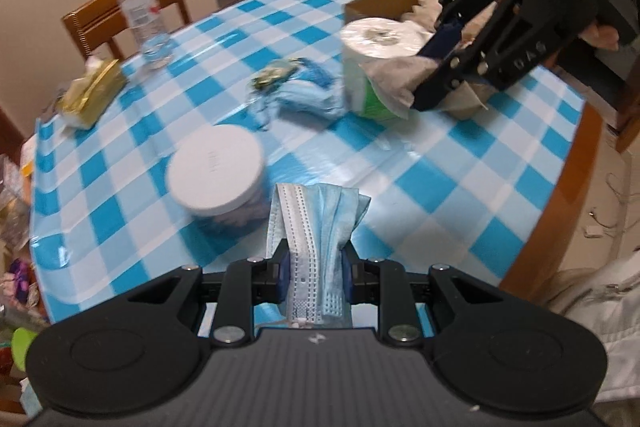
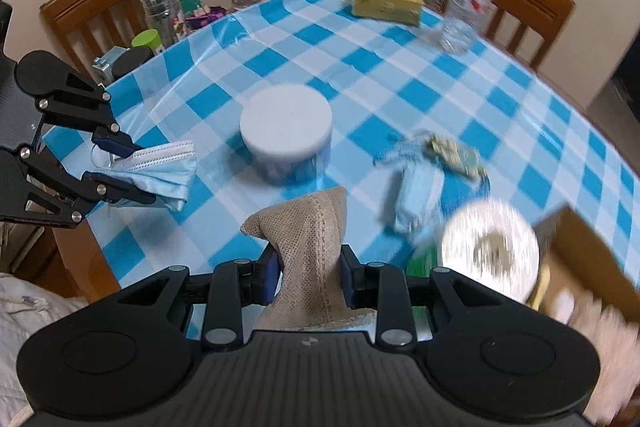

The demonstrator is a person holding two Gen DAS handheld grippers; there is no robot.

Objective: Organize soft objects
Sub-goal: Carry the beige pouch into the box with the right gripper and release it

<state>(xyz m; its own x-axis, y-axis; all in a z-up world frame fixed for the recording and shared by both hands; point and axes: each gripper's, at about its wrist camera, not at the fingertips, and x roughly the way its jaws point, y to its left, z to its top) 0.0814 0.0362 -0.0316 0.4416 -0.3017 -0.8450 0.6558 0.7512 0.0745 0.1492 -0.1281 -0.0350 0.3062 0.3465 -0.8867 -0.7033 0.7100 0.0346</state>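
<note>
Transport step: left gripper (image 1: pixel 314 267) clenches blue face masks (image 1: pixel 316 223), right gripper (image 2: pixel 308 275) a beige mask (image 2: pixel 308 227); next, the cardboard box (image 1: pixel 384 3).

Both wrist views look down close; sharing the checked table (image 1: pixel 440 163).

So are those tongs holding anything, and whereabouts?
Yes. The left tongs pinch a folded blue mask across its middle; the right tongs squeeze a beige mask across its middle.
</note>
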